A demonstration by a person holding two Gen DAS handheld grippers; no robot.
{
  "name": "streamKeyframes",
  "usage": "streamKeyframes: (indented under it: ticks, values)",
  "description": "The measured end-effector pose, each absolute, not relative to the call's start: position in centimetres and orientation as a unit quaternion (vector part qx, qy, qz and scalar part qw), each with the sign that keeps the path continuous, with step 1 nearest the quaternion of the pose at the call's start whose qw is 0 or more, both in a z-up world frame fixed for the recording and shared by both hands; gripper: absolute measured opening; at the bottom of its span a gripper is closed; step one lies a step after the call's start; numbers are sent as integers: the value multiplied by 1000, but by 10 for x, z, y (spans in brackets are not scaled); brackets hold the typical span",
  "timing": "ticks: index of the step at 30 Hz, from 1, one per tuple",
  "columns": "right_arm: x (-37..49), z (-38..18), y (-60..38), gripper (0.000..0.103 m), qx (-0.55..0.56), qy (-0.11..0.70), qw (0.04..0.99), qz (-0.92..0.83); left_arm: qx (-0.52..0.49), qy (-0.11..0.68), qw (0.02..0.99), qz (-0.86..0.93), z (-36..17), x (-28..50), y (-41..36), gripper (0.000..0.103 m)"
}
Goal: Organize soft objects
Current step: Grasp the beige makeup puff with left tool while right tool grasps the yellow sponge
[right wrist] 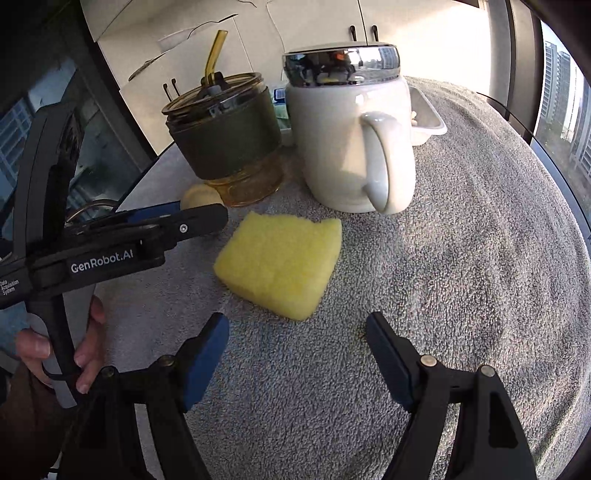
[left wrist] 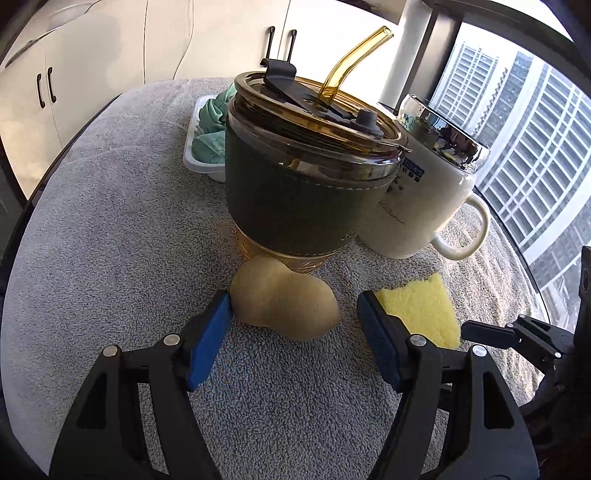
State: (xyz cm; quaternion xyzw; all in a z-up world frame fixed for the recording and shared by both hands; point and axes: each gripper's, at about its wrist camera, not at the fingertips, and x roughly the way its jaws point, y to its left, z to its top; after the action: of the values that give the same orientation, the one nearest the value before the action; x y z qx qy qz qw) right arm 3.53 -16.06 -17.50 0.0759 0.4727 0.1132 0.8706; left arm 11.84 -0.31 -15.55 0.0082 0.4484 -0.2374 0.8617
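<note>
While the left gripper (left wrist: 293, 314) stands spread, the beige sponge (left wrist: 282, 299) lies on the towel (left wrist: 110, 229) between its 2 fingertips; I cannot tell if the left pad touches it. The right gripper (right wrist: 297, 334) is also spread and holds nothing, with the yellow sponge (right wrist: 280, 264) just ahead of it. Farther stand the cup (left wrist: 306, 184) and the mug (right wrist: 351, 147); behind them is the tray (left wrist: 201, 162) with green cloth (left wrist: 212, 125).

Bright window daylight, glare on the cabinets (right wrist: 424, 33), strong fisheye bending, dark corners.
</note>
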Motion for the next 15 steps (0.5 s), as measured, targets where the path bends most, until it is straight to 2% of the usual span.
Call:
streamKeyframes:
  ticks: [8,11,12,15]
  values:
    - [43,-173,-148,79,70,472,871,116,-56,463,853,-233,-164,118,13,66]
    - [45,-173,-144,79,70,471,871,119,-70,461,852,-236,-162,113,18,59]
    - [46,-173,-141,79,70,471,871,121,-69,457,854,-241,-160,110,19,52]
    - [49,-174,-137,79,68,470,872,118,-31,449,863,-228,-156,103,10,50]
